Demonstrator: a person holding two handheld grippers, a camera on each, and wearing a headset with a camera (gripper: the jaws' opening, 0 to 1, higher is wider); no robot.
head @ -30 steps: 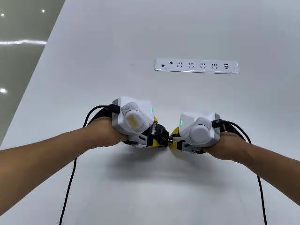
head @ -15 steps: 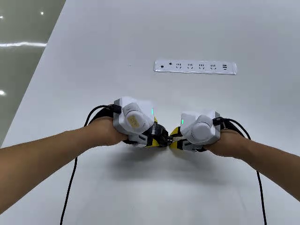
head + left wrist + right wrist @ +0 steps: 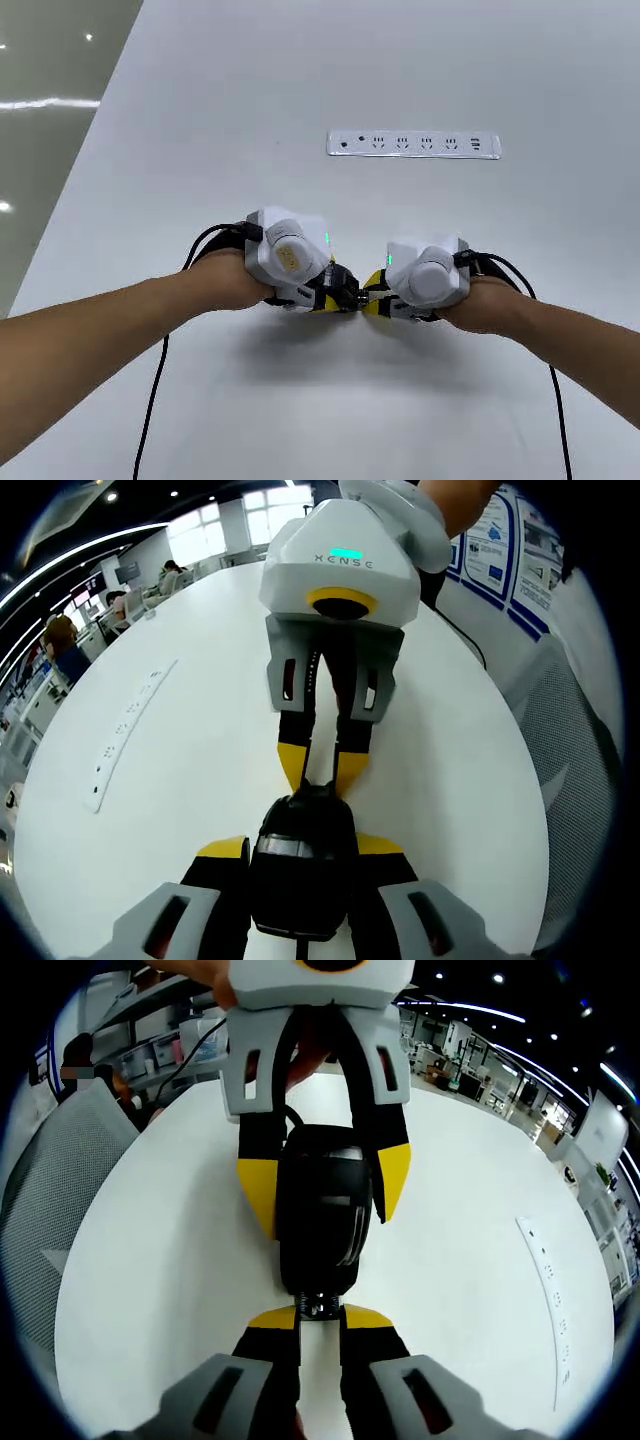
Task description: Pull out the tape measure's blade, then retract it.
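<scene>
Over the near part of the counter (image 3: 300,90), left claw (image 3: 303,846) clamped around tape measure (image 3: 303,890), right claw (image 3: 320,1318) pinched on its blade tip (image 3: 320,1305).

Worktable (image 3: 300,80): one, large, plain matte white top, with a rounded edge in both gripper views (image 3: 180,810) (image 3: 170,1260). Its left edge runs diagonally in the head view.

Lying on it:
- Power strip (image 3: 413,144): one, white, long and flat, with a row of sockets, on the far half of the top, square to the near edge; also at (image 3: 130,730) and (image 3: 555,1310).
- Black cables: two, one trailing toward the near edge on the left (image 3: 150,400) and one on the right (image 3: 556,405).
</scene>
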